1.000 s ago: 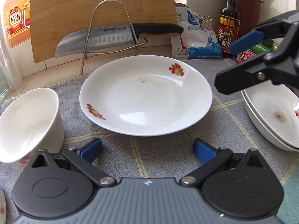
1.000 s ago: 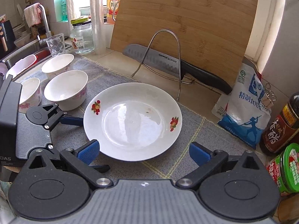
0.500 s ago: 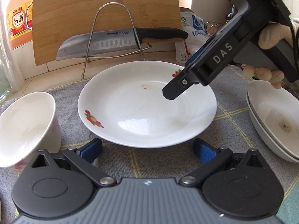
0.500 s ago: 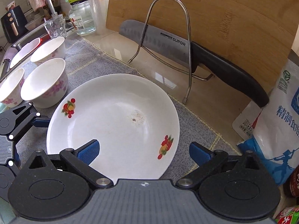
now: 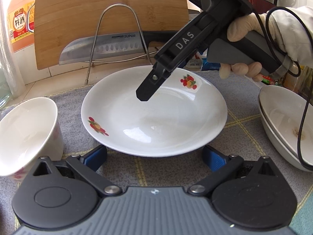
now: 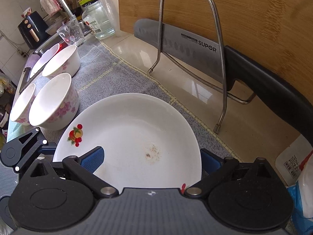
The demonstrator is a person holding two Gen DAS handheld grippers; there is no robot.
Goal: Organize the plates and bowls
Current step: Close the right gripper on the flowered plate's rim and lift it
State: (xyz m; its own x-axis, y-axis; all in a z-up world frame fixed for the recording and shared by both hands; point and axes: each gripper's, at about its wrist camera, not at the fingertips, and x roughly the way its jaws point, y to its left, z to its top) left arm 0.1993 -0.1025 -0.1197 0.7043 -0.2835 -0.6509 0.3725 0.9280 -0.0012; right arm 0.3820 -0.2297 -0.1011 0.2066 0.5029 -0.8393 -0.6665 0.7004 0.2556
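Note:
A white plate with fruit prints (image 5: 156,117) lies on the grey mat; it also fills the right wrist view (image 6: 133,133). My left gripper (image 5: 154,157) is open, its blue pads just short of the plate's near rim. My right gripper (image 6: 152,160) is open and straddles the plate's right rim, one finger above the plate and one outside it. In the left wrist view the right gripper's finger (image 5: 148,92) hangs over the plate. A white floral bowl (image 5: 27,135) stands left of the plate. Two stacked plates (image 5: 283,125) sit at the right.
A wire rack (image 5: 117,39) holds a knife (image 5: 105,49) in front of a bamboo cutting board (image 5: 97,9). Several floral bowls (image 6: 52,103) stand left of the plate near the sink. A glass jar (image 6: 97,21), a salt bag (image 6: 299,176) and bottles line the back.
My right gripper has come down over the plate and now straddles its rim. My left gripper has moved slightly closer to the plate's near edge.

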